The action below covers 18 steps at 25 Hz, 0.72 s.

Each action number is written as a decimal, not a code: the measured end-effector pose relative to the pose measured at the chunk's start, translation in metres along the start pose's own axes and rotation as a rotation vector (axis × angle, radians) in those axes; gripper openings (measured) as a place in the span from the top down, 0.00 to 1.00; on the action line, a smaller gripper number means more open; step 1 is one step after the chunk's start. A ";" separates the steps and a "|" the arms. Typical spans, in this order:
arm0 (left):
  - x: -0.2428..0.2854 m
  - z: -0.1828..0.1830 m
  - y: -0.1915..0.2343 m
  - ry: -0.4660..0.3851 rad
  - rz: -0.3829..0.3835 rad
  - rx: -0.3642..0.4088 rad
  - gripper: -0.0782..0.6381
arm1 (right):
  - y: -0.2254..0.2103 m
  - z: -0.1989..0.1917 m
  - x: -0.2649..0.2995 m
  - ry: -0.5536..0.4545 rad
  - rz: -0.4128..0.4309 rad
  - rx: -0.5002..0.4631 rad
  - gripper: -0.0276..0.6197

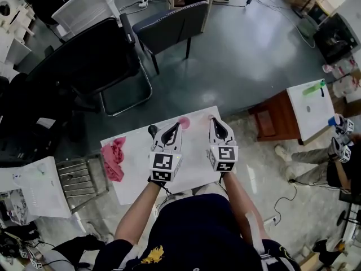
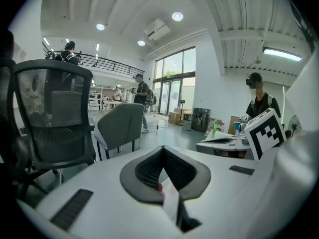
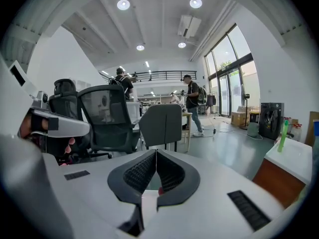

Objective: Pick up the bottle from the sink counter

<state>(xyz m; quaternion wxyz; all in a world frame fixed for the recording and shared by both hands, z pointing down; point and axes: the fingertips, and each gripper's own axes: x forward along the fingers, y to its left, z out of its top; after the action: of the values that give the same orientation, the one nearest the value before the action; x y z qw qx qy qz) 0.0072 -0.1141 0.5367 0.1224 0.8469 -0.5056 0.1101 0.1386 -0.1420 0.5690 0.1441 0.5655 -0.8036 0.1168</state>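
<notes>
While left gripper (image 1: 176, 126) and right gripper (image 1: 213, 120) hover over white table (image 1: 194, 154), jaws pressed together, empty, likely bottle (image 1: 313, 88) stands on counter (image 1: 307, 120), 3 o'clock, well apart. Risk: unopened jaws topple it.

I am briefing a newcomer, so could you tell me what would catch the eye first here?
The left gripper and right gripper, each bearing a black-and-white marker cube, are held side by side over a small white table, jaws shut and empty. A crumpled pink cloth lies on the table's left part, and a large black office chair stands beyond it.
</notes>
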 end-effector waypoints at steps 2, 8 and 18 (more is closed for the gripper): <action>0.007 -0.003 0.000 0.006 0.000 -0.002 0.87 | -0.004 -0.005 0.004 0.010 -0.001 0.004 0.91; 0.023 -0.012 -0.001 0.034 -0.002 -0.013 0.87 | -0.013 -0.017 0.017 0.036 0.001 0.008 0.91; 0.042 -0.029 0.001 0.071 -0.002 -0.027 0.87 | -0.021 -0.038 0.037 0.088 0.005 0.006 0.91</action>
<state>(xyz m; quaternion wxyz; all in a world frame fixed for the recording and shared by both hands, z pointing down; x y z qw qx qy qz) 0.0240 -0.1404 0.5770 0.1520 0.8411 -0.5017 0.1331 0.1503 -0.1685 0.6185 0.1772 0.5582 -0.7976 0.1443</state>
